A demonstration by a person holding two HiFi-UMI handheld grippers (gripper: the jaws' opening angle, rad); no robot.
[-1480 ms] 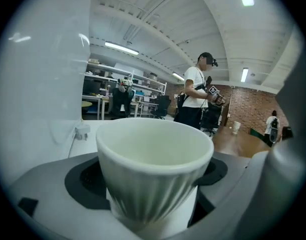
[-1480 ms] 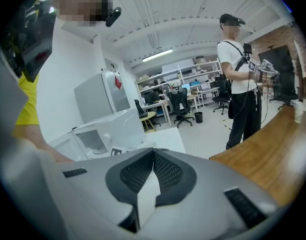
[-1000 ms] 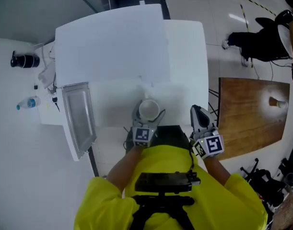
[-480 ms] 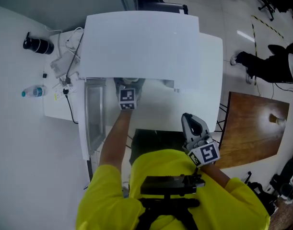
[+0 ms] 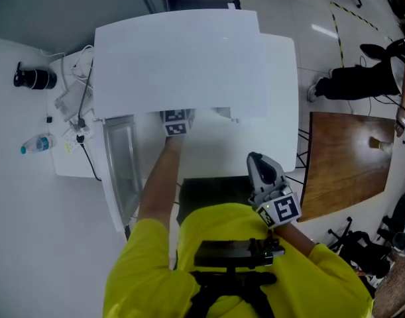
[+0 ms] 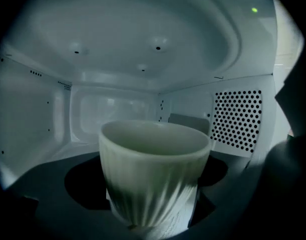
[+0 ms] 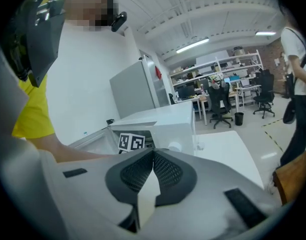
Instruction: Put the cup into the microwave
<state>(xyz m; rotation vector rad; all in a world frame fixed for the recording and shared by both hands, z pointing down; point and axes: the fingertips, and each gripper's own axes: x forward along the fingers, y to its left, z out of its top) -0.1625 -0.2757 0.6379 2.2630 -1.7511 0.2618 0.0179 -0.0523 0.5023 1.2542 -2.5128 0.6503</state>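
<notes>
Left gripper (image 5: 176, 124) jaws clamp the ribbed, pale cup (image 6: 154, 171) inside the white microwave (image 5: 182, 65). Right gripper (image 7: 153, 154) jaws are pressed together and empty.

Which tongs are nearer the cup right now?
Left. The left tongs grip the cup inside the microwave. The right tongs, shut and empty, hang outside it, back by the person's yellow shirt.
</notes>
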